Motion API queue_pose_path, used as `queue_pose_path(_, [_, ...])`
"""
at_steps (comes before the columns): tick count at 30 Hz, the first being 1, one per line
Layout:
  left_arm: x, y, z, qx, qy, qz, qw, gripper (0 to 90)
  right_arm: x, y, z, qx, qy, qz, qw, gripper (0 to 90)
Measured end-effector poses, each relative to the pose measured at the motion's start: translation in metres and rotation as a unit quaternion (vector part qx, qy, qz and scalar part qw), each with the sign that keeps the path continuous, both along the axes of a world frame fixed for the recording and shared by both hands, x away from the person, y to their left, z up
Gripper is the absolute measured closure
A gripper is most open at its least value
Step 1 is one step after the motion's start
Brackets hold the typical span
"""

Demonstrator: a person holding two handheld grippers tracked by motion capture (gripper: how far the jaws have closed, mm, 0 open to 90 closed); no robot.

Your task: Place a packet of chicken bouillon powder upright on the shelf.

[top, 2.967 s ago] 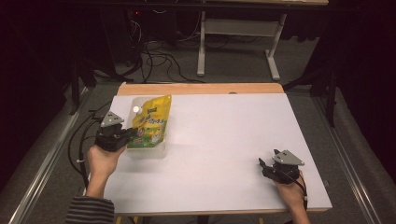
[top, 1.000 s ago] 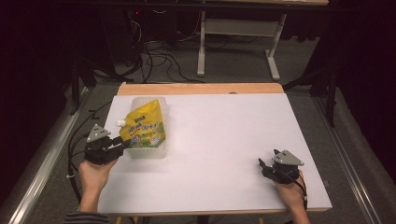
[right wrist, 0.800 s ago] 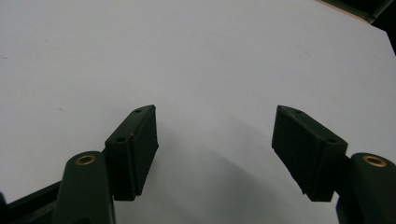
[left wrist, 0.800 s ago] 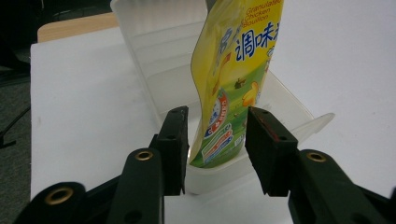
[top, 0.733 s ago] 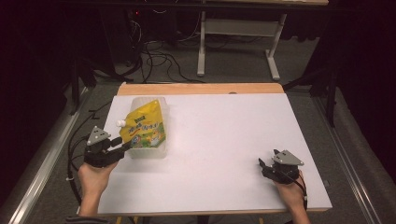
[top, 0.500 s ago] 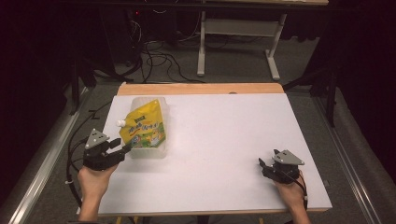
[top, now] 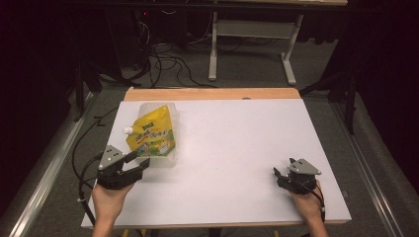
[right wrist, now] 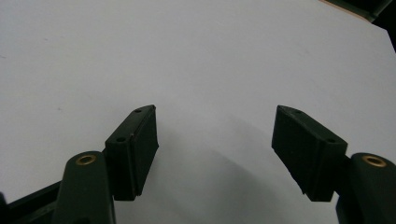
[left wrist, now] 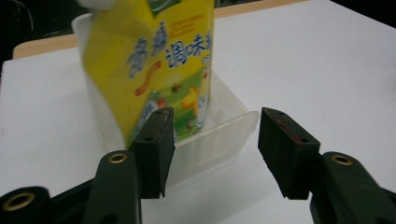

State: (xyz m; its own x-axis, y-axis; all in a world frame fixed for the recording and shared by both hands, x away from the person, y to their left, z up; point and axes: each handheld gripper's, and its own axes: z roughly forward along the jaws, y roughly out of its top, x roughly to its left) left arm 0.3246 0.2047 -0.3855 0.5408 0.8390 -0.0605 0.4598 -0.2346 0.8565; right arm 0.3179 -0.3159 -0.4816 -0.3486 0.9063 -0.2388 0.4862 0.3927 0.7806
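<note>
Inside a clear tub [top: 167, 159], the yellow spouted pouch [top: 152, 134] leans, white-capped.

glossy pouch [top: 150, 135], translucent plastic tray [top: 168, 159], matt table [top: 237, 148]

a white table [top: 237, 148] with a wooden far edge [top: 212, 94]; cables [top: 163, 59] behind it.

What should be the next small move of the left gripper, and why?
Probably draw the left gripper a little further back from the clear container. Its jaws have just been opening and nothing is between them; the yellow pouch sits in the container, leaning on its wall, apparently placed. The right gripper rests open on the white table.
</note>
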Motion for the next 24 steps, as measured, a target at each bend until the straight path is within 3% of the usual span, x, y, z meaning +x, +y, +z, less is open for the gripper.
queue_pose_path(24, [0.012, -0.068, -0.025, -0.002, 0.019, -0.07, 0.9974, 43.3, 0.0, 0.0, 0.0, 0.002, -0.002, -0.001, 1.0, 32.0])
